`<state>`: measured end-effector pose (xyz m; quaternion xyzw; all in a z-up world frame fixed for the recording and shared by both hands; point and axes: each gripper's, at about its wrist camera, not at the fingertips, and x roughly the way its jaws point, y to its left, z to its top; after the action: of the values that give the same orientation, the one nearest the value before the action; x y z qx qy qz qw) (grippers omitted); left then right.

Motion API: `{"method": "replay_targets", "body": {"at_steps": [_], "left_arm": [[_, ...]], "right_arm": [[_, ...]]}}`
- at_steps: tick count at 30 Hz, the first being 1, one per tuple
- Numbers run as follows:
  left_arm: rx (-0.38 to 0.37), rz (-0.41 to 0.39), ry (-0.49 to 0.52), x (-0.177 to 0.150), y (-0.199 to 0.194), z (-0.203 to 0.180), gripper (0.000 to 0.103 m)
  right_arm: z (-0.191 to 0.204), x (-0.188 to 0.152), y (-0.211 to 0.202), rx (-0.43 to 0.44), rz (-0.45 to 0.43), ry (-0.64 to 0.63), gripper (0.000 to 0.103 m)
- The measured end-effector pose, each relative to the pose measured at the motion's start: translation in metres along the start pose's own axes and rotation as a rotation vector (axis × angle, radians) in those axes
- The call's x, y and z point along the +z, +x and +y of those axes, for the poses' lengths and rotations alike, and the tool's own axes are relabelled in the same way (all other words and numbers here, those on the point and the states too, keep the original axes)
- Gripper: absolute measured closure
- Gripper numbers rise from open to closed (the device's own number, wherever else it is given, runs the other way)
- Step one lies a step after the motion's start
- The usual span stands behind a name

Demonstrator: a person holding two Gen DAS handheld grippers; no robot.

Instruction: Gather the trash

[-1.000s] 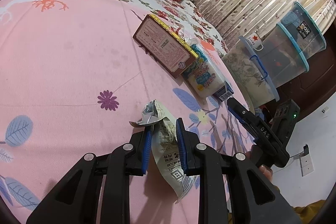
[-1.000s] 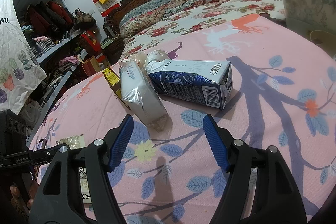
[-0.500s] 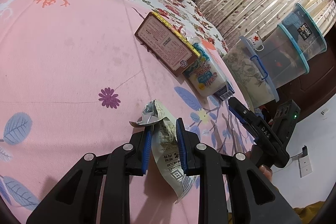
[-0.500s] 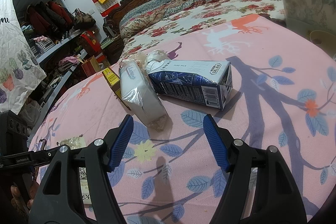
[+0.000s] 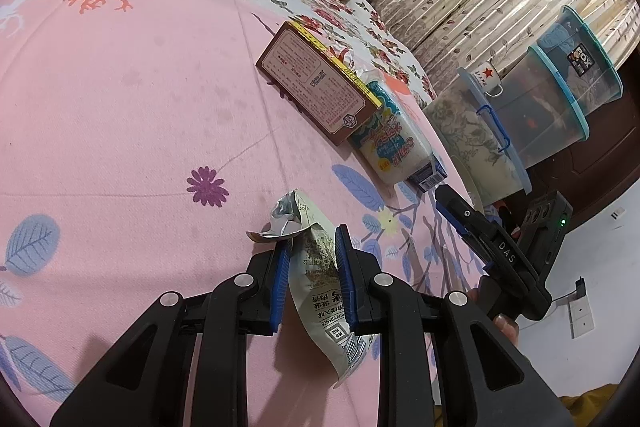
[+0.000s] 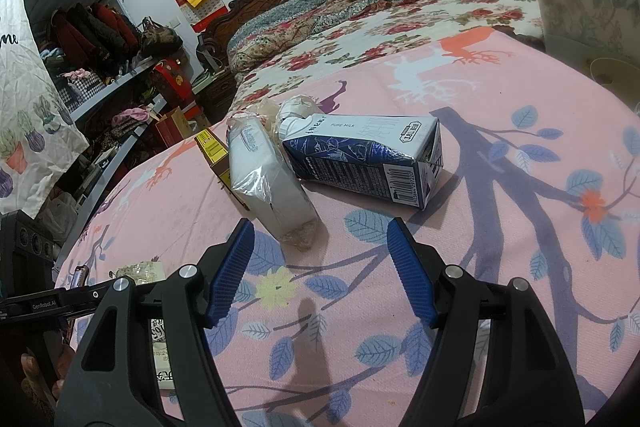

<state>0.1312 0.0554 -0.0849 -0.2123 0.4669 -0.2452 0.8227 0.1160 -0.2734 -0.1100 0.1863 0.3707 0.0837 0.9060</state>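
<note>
Left gripper (image 5: 312, 259) was clamped on a crumpled snack wrapper (image 5: 320, 267); both blue pads pressed its sides, the torn foil top stuck out ahead of the fingertips and the printed tail hung down behind them. The wrapper was held above the pink bed sheet (image 5: 120, 115), close to the sheet's near edge.

Right gripper (image 6: 320, 267) stood wide open with nothing between its pads, hovering over the leaf-printed part of the sheet. Just ahead of it lay a clear plastic bag of white granules (image 6: 272, 183), nearest to the left pad. A blue-and-white milk carton (image 6: 360, 155) lay on its side just right of the bag, apparently touching it at the spout end. A flat brown box with a yellow edge (image 5: 316, 95) lay on the bag's far side, against it.

Beyond the sheet's right edge, in the left wrist view, stacked clear storage bins (image 5: 540, 115) stood with a white mug bearing a red star (image 5: 488, 79) on one lid. Whether anything lay under the bag could not be made out.
</note>
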Motion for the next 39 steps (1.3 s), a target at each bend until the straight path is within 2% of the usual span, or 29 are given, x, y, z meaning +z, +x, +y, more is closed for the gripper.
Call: {"method": "replay_targets", "body": {"at_steps": [26, 32, 39], "left_arm": [[-0.008, 0.011, 0.003, 0.001, 0.006, -0.001, 0.082], [-0.024, 0.009, -0.001, 0.001, 0.002, 0.007, 0.082], [-0.046, -0.017, -0.013, 0.006, -0.010, 0.016, 0.082]], "right_arm": [[0.001, 0.001, -0.001, -0.003, 0.000, 0.004, 0.033], [0.011, -0.004, -0.010, 0.029, 0.001, -0.004, 0.033], [0.043, 0.004, -0.007, 0.044, 0.021, -0.099, 0.031]]}}
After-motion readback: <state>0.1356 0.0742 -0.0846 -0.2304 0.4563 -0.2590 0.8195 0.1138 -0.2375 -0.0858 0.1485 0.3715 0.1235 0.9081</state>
